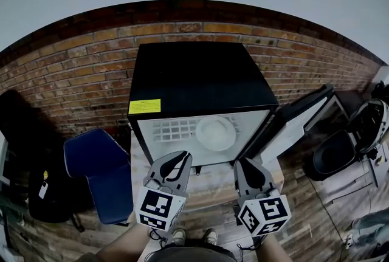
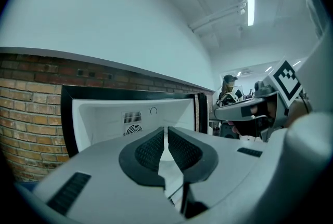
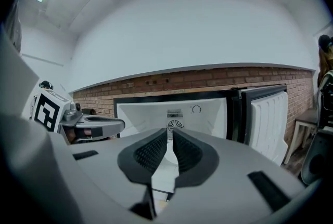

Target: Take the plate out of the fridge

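A small black fridge stands against the brick wall with its door swung open to the right. Inside, a white plate lies on the wire shelf. My left gripper hovers in front of the fridge's lower left opening, jaws shut and empty. My right gripper hangs level with it at the lower right of the opening, also shut on nothing. In the left gripper view the shut jaws point at the white fridge interior. The right gripper view shows its jaws aimed at the interior's back wall.
A blue chair stands left of the fridge, with a dark bag beyond it. A black chair and other gear sit at the right. The open door flanks the right side. A person stands far off.
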`<act>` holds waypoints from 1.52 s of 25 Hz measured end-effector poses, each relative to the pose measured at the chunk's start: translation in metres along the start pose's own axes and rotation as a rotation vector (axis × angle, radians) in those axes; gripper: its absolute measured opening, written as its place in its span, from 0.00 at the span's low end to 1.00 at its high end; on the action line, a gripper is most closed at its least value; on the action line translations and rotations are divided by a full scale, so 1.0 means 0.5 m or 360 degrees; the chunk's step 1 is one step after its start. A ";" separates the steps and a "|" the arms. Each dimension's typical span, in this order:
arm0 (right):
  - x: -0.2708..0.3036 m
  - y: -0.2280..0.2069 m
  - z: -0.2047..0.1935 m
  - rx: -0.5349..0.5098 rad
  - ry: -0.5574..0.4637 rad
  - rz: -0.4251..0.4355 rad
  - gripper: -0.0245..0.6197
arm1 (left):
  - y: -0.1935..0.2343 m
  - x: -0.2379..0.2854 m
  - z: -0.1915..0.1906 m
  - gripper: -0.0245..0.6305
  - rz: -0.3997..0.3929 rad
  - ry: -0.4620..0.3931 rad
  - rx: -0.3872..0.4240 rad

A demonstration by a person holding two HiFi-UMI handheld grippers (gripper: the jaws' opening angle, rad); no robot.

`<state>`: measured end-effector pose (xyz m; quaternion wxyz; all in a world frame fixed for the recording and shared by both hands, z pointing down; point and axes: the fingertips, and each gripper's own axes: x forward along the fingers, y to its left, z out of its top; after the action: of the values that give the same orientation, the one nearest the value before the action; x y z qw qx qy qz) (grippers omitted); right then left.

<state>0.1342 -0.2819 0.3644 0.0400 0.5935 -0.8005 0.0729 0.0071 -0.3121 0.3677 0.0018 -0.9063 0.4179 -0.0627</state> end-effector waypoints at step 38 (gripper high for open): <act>0.207 -0.163 -0.200 0.0938 0.0224 0.0029 0.33 | 0.033 0.205 -0.222 0.33 -0.0050 0.0247 -0.1378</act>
<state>0.1795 -0.3862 0.4844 -0.0792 0.5659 -0.7455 0.3432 0.0477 -0.3952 0.4883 -0.4106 -0.8223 0.3908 0.0505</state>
